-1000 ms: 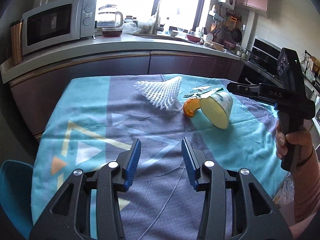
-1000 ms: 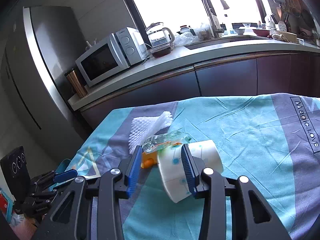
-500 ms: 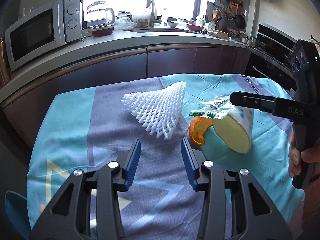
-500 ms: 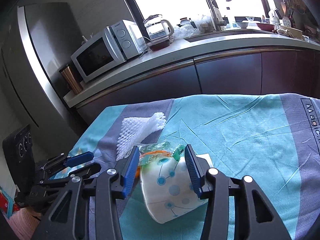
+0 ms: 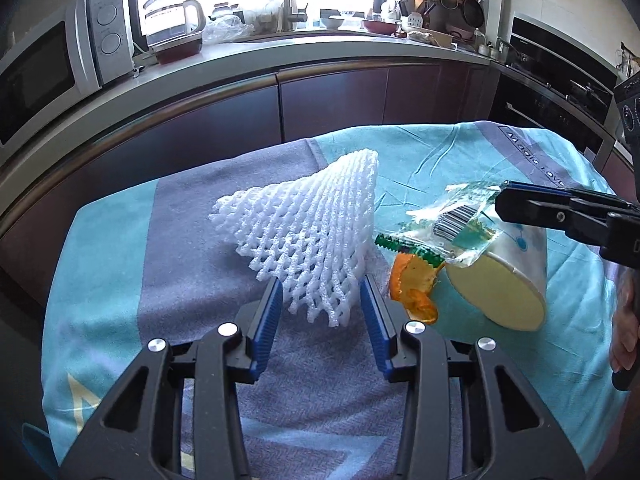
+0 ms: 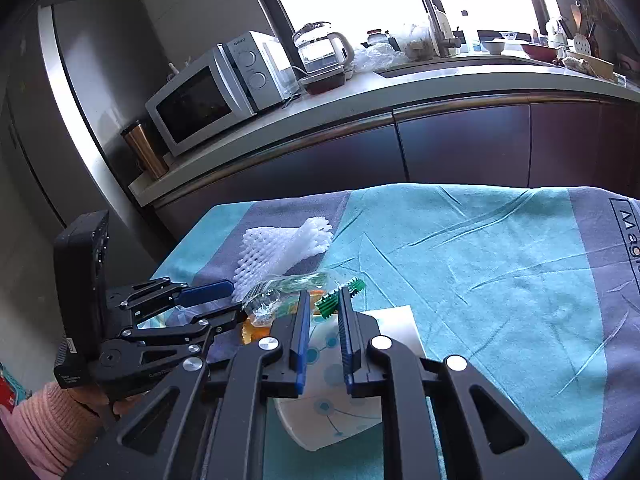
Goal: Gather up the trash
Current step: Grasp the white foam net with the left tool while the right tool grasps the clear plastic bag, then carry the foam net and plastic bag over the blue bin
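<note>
A white foam fruit net [image 5: 316,232] lies on the cloth-covered table [image 5: 180,240]; its near end sits between the open jaws of my left gripper [image 5: 320,300]. To its right lie an orange peel [image 5: 412,284], a clear plastic wrapper [image 5: 448,224] and a tipped paper cup [image 5: 516,280]. My right gripper [image 6: 323,308] hangs over the cup [image 6: 340,400], jaws narrowed to a small gap at the wrapper's green edge [image 6: 340,298]. The net also shows in the right wrist view [image 6: 280,248].
A kitchen counter [image 5: 280,52] with a microwave [image 5: 60,60], a glass kettle [image 5: 172,28] and a sink tap runs behind the table. An oven [image 5: 560,92] stands at the right. The table's far edge drops off before dark cabinets.
My left gripper has moved forward until the foam net lies between its jaws. My right gripper has dropped over the cup and its jaws have narrowed a lot.
</note>
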